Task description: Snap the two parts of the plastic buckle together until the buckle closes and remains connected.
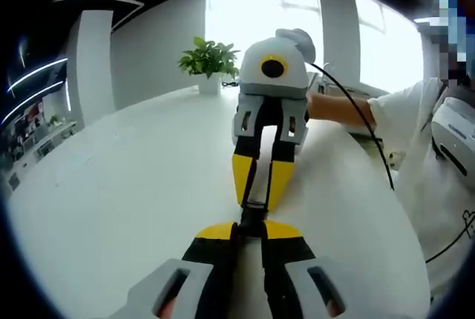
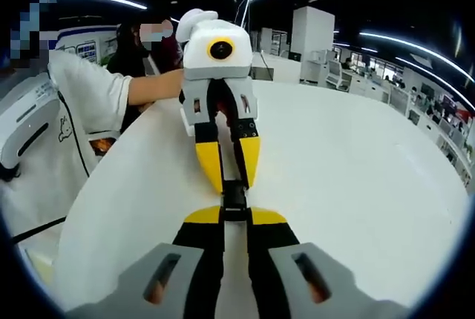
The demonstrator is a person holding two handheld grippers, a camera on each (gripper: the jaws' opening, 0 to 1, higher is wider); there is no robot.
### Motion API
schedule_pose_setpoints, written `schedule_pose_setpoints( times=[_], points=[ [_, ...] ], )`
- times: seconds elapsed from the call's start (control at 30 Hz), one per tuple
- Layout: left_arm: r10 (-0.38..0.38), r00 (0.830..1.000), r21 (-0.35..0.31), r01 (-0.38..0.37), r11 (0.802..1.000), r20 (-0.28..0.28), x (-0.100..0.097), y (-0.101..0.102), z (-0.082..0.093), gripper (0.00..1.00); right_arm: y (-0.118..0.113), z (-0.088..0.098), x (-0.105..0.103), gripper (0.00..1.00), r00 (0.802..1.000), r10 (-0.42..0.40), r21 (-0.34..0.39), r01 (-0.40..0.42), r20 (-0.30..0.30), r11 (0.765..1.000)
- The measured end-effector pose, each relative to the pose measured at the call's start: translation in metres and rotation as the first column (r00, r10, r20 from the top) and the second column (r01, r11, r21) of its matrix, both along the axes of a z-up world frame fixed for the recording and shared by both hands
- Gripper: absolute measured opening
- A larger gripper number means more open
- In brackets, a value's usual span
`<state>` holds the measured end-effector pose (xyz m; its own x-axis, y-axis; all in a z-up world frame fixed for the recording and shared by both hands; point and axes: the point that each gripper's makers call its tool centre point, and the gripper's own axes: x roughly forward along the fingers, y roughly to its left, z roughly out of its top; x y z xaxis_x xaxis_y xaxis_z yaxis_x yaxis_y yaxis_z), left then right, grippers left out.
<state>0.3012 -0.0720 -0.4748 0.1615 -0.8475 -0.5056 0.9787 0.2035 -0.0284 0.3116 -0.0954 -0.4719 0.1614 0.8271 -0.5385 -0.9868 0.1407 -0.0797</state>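
Note:
A small black plastic buckle (image 1: 252, 219) hangs just above the white table (image 1: 111, 185), pinched from both ends. My left gripper (image 1: 249, 233) rises from the bottom of the left gripper view, yellow tips shut on the near end. My right gripper (image 1: 257, 199) faces it, shut on the far end, with a white strap (image 1: 262, 162) running up between its fingers. In the right gripper view the buckle (image 2: 234, 200) sits between my right gripper (image 2: 235, 219) and the opposing left gripper (image 2: 231, 182). The tips nearly touch. I cannot tell whether the two halves are latched.
A potted plant (image 1: 210, 63) stands at the table's far edge. A person in a white shirt (image 1: 415, 133) stands at the table's side, one arm (image 2: 152, 85) reaching to a gripper. A black cable (image 1: 364, 122) trails from the right gripper. Office desks (image 2: 356, 67) lie beyond.

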Motion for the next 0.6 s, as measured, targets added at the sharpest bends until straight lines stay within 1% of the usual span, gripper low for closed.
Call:
schedule_pose_setpoints(
  times=[0.03, 0.07, 0.17, 0.27, 0.37, 0.5, 0.6],
  points=[
    [0.002, 1.0, -0.001, -0.002, 1.0, -0.002, 0.001, 0.001, 0.0, 0.1, 0.0, 0.0, 0.004, 0.08, 1.0, -0.002, 0.004, 0.002, -0.002, 1.0],
    [0.006, 1.0, -0.001, -0.006, 1.0, -0.003, 0.008, 0.001, 0.001, 0.1, 0.0, 0.0, 0.008, 0.08, 1.0, -0.006, 0.007, 0.006, -0.005, 1.0],
    [0.008, 1.0, 0.007, -0.008, 1.0, -0.006, 0.018, 0.0, 0.0, 0.1, -0.001, -0.001, 0.019, 0.08, 1.0, -0.011, 0.007, 0.011, -0.011, 1.0],
    [0.006, 1.0, 0.014, -0.006, 1.0, -0.006, 0.028, -0.001, 0.0, 0.1, -0.002, -0.001, 0.027, 0.08, 1.0, -0.013, -0.003, 0.013, -0.008, 1.0],
    [0.004, 1.0, 0.012, -0.004, 1.0, -0.011, 0.035, -0.001, 0.0, 0.1, -0.003, -0.001, 0.036, 0.08, 1.0, -0.013, -0.008, 0.013, -0.009, 1.0],
    [0.006, 1.0, 0.019, -0.006, 1.0, -0.003, 0.043, -0.003, 0.002, 0.1, -0.004, 0.001, 0.047, 0.08, 1.0, -0.01, -0.035, 0.01, -0.009, 0.999],
    [0.009, 1.0, 0.022, -0.009, 1.0, -0.004, 0.053, -0.005, 0.003, 0.1, -0.005, 0.002, 0.054, 0.08, 1.0, -0.011, -0.044, 0.01, -0.009, 0.999]
  ],
)
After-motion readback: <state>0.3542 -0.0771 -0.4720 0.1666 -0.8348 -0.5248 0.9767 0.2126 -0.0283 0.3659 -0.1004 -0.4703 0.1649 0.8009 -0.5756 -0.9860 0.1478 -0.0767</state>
